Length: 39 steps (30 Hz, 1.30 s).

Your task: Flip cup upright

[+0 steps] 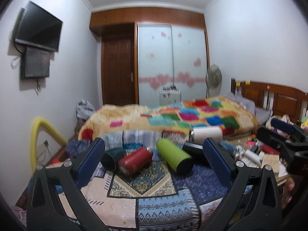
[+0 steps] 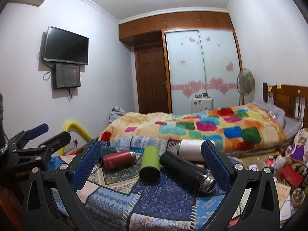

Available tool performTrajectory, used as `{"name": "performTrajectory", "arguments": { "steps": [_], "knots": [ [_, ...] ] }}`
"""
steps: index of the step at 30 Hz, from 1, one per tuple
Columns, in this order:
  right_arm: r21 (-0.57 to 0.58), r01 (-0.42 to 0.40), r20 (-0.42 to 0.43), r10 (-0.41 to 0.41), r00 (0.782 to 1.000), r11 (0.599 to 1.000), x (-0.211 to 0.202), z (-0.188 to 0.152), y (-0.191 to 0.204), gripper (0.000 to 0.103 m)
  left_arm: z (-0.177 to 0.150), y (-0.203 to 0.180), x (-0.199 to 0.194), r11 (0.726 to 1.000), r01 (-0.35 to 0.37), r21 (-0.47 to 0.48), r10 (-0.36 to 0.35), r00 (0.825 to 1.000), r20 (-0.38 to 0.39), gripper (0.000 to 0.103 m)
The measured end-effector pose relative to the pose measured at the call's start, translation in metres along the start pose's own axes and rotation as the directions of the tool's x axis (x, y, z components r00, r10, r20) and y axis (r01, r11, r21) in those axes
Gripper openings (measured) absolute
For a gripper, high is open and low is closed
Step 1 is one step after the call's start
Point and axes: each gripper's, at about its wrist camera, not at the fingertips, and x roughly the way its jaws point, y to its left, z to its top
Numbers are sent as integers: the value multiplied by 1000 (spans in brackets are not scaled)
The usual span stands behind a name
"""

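Right wrist view: right gripper point(image 2: 150, 161) spread wide above black flask point(image 2: 186, 173) lying flat on patterned cloth point(image 2: 163, 198); lower squarely across mid-body before closing. Left gripper point(image 1: 154, 156) likewise spread, empty.

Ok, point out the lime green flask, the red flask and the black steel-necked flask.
lime green flask point(image 2: 149, 161): right wrist view, side wall.
red flask point(image 2: 117, 158): right wrist view, side wall.
black steel-necked flask point(image 2: 182, 168): right wrist view, mid-body.
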Motion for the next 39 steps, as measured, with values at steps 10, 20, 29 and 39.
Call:
{"name": "performTrajectory", "arguments": {
  "steps": [10,20,29,39],
  "knots": [
    [52,50,-129,-43,991,997,52,-26,-32,103,-19,34,125,995,94,-21,-95,947,-306,76],
    [59,62,-183,-50,982,996,98,-29,-48,103,-44,48,217,994,82,69,-39,873,-486,75],
    [39,33,-214,-24,977,999,115,-38,-43,103,-55,51,253,989,102,106,-27,833,-553,75],
    [29,15,-229,-8,974,999,121,-40,-41,103,-41,39,240,976,204,77,-123,806,-579,64]
  ]
}}
